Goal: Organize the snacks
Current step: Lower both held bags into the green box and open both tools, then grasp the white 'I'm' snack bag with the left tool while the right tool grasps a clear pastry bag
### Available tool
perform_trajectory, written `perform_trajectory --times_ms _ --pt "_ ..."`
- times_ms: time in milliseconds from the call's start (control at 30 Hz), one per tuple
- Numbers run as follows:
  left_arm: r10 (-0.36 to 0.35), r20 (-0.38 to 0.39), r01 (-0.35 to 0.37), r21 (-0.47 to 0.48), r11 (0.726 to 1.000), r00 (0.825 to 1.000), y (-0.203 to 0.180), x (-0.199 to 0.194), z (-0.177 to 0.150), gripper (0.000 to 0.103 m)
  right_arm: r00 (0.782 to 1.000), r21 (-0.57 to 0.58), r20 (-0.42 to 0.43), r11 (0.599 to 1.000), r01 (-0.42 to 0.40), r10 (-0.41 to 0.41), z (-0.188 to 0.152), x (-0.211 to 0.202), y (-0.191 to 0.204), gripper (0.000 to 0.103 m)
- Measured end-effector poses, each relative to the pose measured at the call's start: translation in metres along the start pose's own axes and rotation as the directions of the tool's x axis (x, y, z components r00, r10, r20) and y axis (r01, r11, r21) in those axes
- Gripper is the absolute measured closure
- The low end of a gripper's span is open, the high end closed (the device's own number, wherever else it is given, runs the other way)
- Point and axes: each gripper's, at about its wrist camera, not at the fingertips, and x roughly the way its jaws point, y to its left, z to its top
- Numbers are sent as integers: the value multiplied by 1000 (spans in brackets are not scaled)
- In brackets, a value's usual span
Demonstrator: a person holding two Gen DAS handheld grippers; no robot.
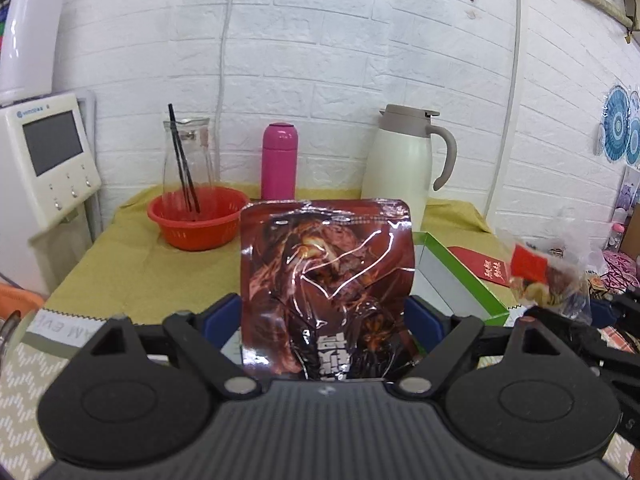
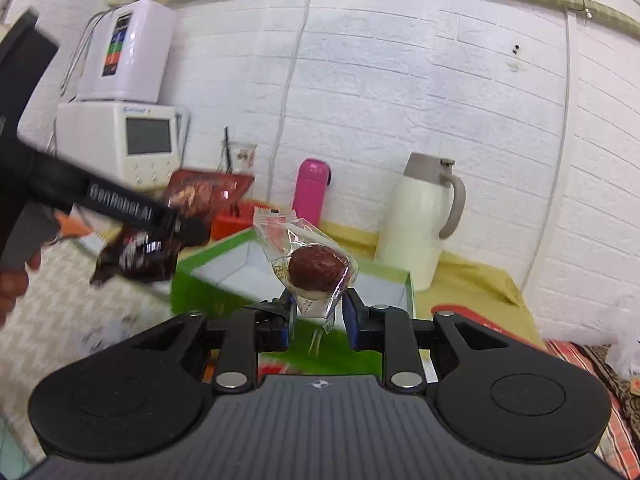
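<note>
My left tongs [image 1: 326,316] grip a dark pouch [image 1: 326,280], spread wide. My right tongs [image 2: 320,314] pinch a wrapped cake [image 2: 316,266] above the green box [image 2: 192,280].

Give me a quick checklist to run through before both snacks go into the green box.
1. Left hand-held gripper grips the dark red snack pouch, held upright: ok.
2. Right hand-held gripper grips the clear-wrapped round cake by the lower end of its wrapper: ok.
3. Green box open and its white inside showing: ok.
4. Box fully free of other items: cannot tell, the cake and pouch hide part of it.
5. The two grippers apart from each other: ok, the left one sits off to the left in the right wrist view.
6. Cream thermos jug clear of the box: ok, it stands behind it.
</note>
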Motion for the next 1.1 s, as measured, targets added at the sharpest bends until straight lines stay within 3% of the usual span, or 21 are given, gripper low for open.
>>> perform_trajectory --times_ms 133,200,400,433,467,567,667,767,800,833,967,1033,1100 --pt "0 -41 0 -2 1000 999 5 43 11 17 1000 33 -18 999 -19 19 11 52 -16 60" --pt "21 -57 -20 22 1000 998 5 62 12 17 998 41 -61 999 -4 7 10 76 -20 59" --pt "0 -117 0 0 1000 993 14 101 7 16 983 82 -183 997 2 13 -6 127 -30 59" --pt "5 -123 -4 4 1000 992 14 106 6 20 980 88 -199 996 -2 20 -7 131 -31 59" --pt "5 -128 -4 6 1000 992 14 109 6 32 977 88 -213 996 -5 24 -9 136 -31 59" --pt "-6 -143 5 -10 1000 990 17 117 4 32 975 74 -221 997 -10 26 -12 143 -28 60" --pt "-1 -154 -2 -17 1000 988 21 119 2 24 976 55 -214 998 -23 34 -12 144 -24 52" --pt "4 -141 -9 -38 999 990 28 108 3 16 979 43 -201 999 -24 32 -9 140 -24 21" --pt "9 -131 -14 -33 999 991 29 101 4 15 982 45 -188 999 -23 31 -7 136 -24 7" --pt "9 -126 -13 -29 1000 992 29 94 5 11 985 50 -171 999 -21 30 -5 130 -25 2" --pt "78 -86 -78 7 997 993 26 51 2 9 994 76 -89 996 -54 61 2 88 -22 2" --pt "79 -75 -81 -15 997 994 26 27 -6 0 994 81 -56 993 -86 91 2 60 -16 2" --pt "69 -60 -71 -28 997 996 26 2 -20 0 990 78 -50 988 -132 136 -2 36 -10 2"
